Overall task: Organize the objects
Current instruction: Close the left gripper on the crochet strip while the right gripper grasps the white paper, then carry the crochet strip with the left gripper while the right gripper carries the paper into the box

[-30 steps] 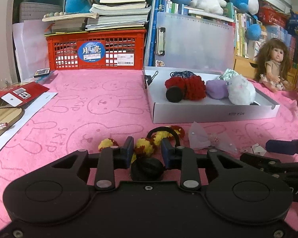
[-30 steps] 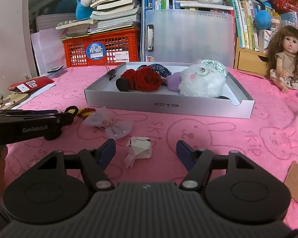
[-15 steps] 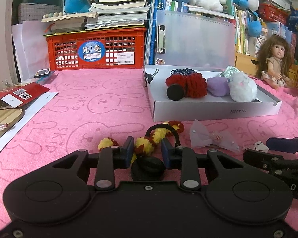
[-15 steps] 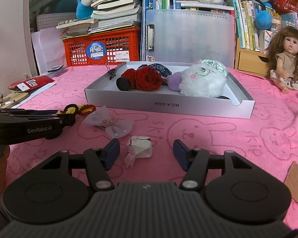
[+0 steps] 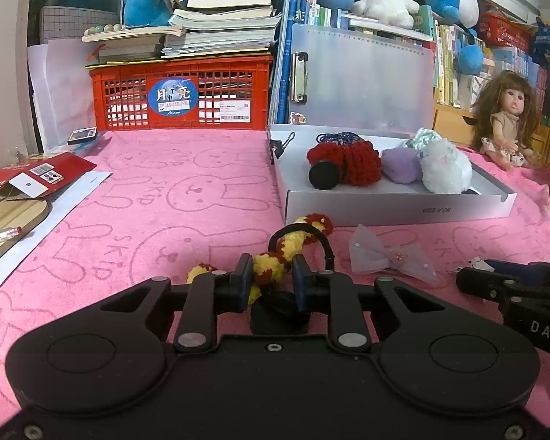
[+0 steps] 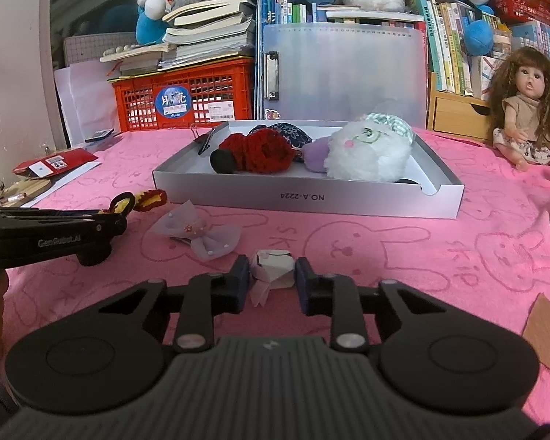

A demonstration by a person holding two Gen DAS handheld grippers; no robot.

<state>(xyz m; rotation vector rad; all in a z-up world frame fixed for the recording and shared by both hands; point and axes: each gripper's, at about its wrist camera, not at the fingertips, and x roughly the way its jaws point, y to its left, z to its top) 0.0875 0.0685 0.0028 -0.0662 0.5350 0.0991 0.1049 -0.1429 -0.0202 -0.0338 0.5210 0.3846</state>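
Pink towelling printed with rabbit outlines [image 5: 172,198] is spread over the worktop, and a shallow white cardboard box [image 6: 311,198] is set on it toward the far right. Inside the box a red knitted scrunchie with a black end [image 6: 260,154], a lilac soft piece [image 6: 313,156] and a white fluffy plush with a checked bow [image 6: 370,154] are packed side by side.

The left claw [image 5: 271,282] is pressed together on a yellow-and-red pompom hair tie with a black elastic loop [image 5: 271,269]; the tie is pinched between the blue pads, and the rest of it is trailed away toward the box's near wall. In the right wrist view the same claw [image 6: 123,216] is seen from the side at the left, low over the towelling.

The right claw [image 6: 269,282] is closing, and a small folded white paper piece [image 6: 273,262] is caught between its pads, lying on the towelling just near of the box. A pale lilac gauze bow with pearl beads [image 6: 198,231] is lying between the two claws, apart from both.

A red plastic crate [image 5: 179,97] stacked with books, a translucent clipboard [image 5: 363,80] and a long-haired doll [image 6: 528,110] are ranged along the far edge.
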